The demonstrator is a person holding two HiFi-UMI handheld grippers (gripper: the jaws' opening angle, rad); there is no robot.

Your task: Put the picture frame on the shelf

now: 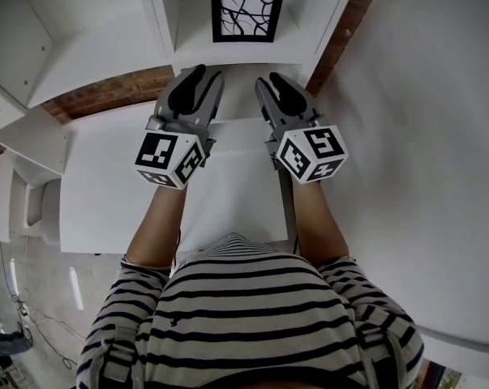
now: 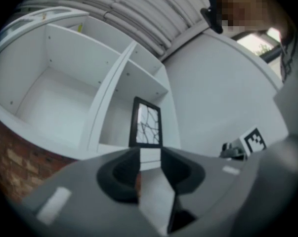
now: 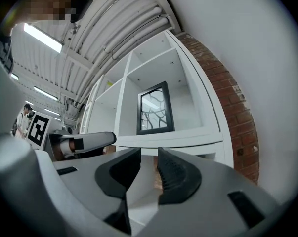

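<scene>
The picture frame [image 1: 249, 6] stands upright in a shelf [image 1: 228, 55] compartment, face outward — as the task wants. The left tongs [image 1: 197, 79] and right tongs [image 1: 276, 86] hover below, apart and empty — nothing needs holding.

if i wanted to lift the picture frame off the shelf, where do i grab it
Likely by its black side bars, coming in from the open front of the shelf: the picture frame stands upright facing out, with free space on both sides and a wall behind.

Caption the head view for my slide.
The picture frame stands upright in a white shelf compartment; left claw and right claw, both open and empty, hang short of it.
</scene>
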